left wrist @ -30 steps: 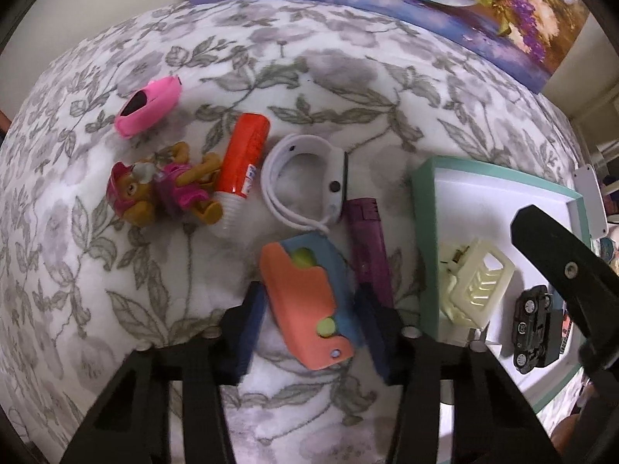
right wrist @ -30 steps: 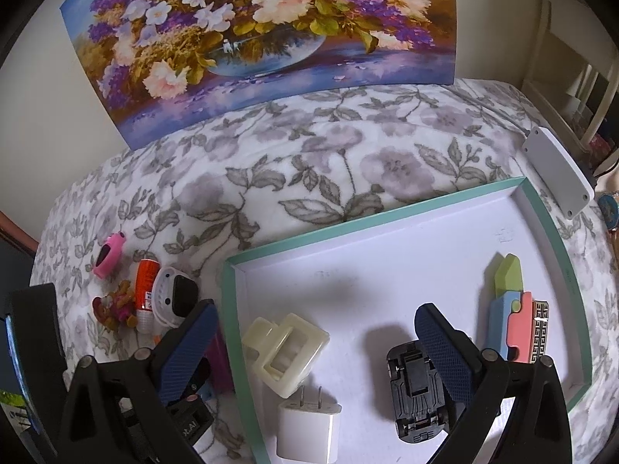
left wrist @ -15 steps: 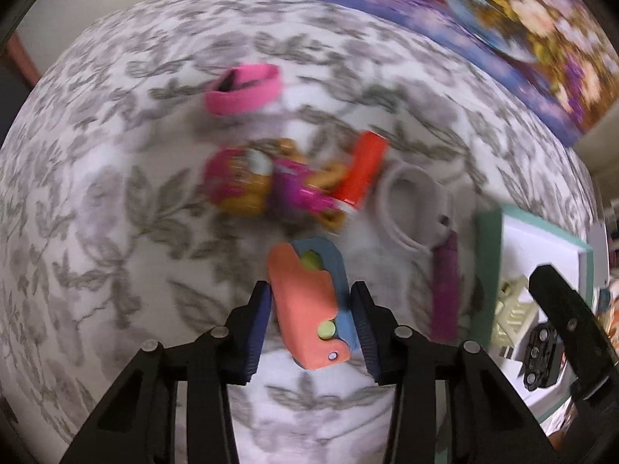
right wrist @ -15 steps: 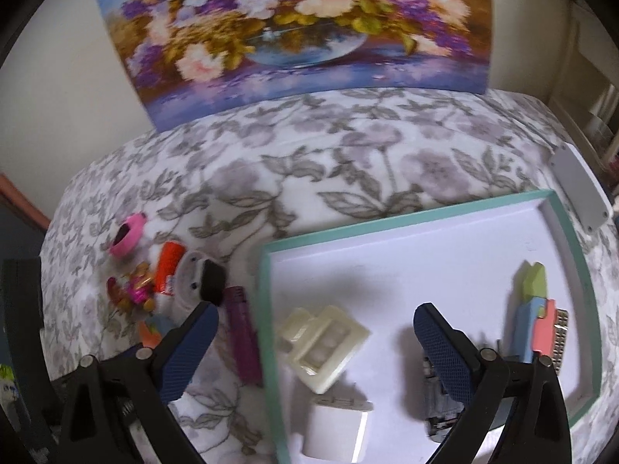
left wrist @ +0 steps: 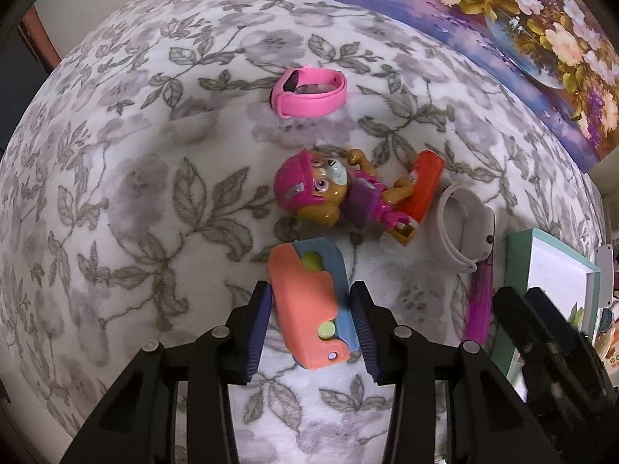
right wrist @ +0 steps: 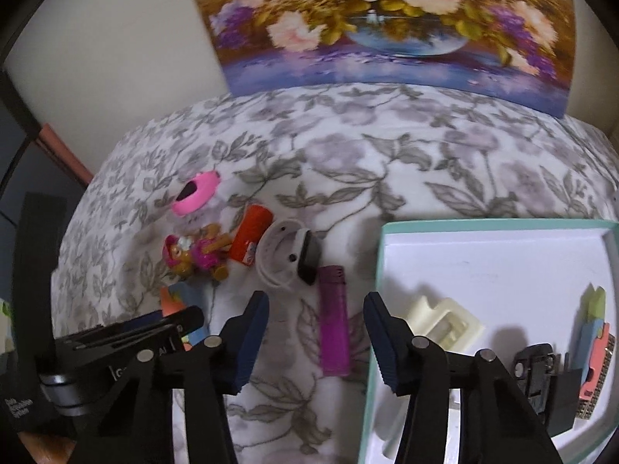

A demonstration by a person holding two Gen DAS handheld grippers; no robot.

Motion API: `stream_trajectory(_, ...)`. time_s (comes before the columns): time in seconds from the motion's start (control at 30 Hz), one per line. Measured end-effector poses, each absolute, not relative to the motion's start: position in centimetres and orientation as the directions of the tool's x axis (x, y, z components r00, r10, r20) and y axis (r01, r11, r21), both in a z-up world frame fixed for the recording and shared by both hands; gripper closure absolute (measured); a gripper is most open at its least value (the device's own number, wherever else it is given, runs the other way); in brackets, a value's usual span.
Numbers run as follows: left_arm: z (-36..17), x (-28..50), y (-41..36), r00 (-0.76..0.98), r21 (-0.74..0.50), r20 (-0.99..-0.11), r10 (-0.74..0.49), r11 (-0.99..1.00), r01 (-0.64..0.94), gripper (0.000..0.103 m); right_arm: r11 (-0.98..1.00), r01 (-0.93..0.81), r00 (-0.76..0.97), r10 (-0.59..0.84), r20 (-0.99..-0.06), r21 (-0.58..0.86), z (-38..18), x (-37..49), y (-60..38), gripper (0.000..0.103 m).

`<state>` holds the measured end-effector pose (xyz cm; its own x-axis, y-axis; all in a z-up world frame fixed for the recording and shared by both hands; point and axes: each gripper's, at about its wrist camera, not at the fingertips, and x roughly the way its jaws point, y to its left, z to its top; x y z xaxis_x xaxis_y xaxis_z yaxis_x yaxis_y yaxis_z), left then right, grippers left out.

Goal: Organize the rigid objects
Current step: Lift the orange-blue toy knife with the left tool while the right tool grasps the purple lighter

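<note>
My left gripper is shut on an orange and blue block toy and holds it above the floral cloth. My right gripper is open and empty, with the purple lighter lying between its fingers on the cloth. The teal-rimmed white tray lies at the right and holds a cream hair clip, a black part and a pastel block toy. A toy pup figure, a red glue stick, a white watch and a pink band lie on the cloth.
A flower painting leans on the wall behind the bed. The cloth's edge drops away at the left in both views. The left gripper's body shows at the lower left of the right wrist view.
My left gripper has shut on the orange and blue toy and swung left with it. My right gripper has moved left from over the tray to over the purple lighter.
</note>
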<state>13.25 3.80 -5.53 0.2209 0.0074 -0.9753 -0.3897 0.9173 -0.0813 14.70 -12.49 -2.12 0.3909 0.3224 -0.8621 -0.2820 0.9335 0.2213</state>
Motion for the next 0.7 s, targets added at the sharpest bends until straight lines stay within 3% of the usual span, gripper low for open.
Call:
stream_trajectory(0.6, -5.7, 13.0, 4.2, 0.218, -0.090, -0.976, -0.004, 0.916, -0.390, 0.059, 0.943, -0.298, 0.339, 0.252, -0.906, 0.151, -5.7, 14.8, -10.4, 0.060)
stream_trajectory(0.7, -5.7, 13.0, 4.1, 0.217, -0.086, -0.976, 0.001, 0.918, -0.388, 0.059, 0.939, -0.306, 0.327, 0.256, -0.910, 0.155, -6.0, 14.7, -10.3, 0.066)
